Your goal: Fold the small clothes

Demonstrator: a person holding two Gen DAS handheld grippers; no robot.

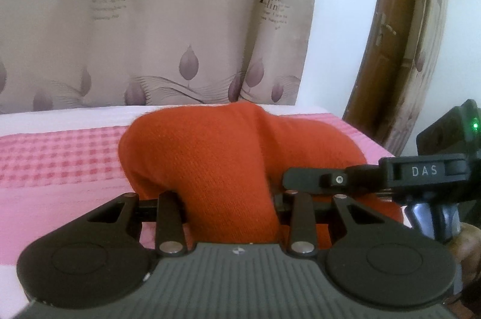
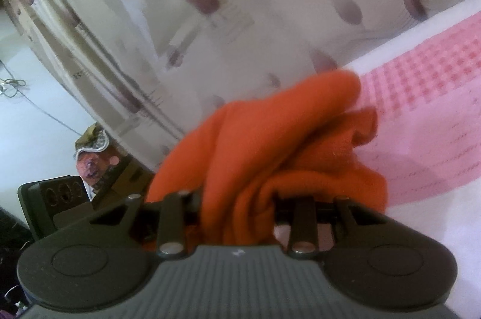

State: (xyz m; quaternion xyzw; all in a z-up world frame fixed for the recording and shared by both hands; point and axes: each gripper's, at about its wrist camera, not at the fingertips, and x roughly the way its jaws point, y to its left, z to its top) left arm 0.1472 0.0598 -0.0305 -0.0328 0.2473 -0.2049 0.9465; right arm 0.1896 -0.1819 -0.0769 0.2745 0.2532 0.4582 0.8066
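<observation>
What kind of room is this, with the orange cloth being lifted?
Most likely a bedroom at home: a pink checked bedcover spread flat, a printed curtain hanging behind it, and a wooden door to the side.

We see a bed covered in a pink checked sheet (image 1: 54, 150) with white borders. Behind it hangs a beige curtain (image 1: 168, 27) printed with mauve leaves and lettering. To the right stands a brown wooden door (image 1: 399, 48) against a pale wall (image 1: 339, 18). A thin cable (image 2: 36, 105) trails across a white surface.
</observation>
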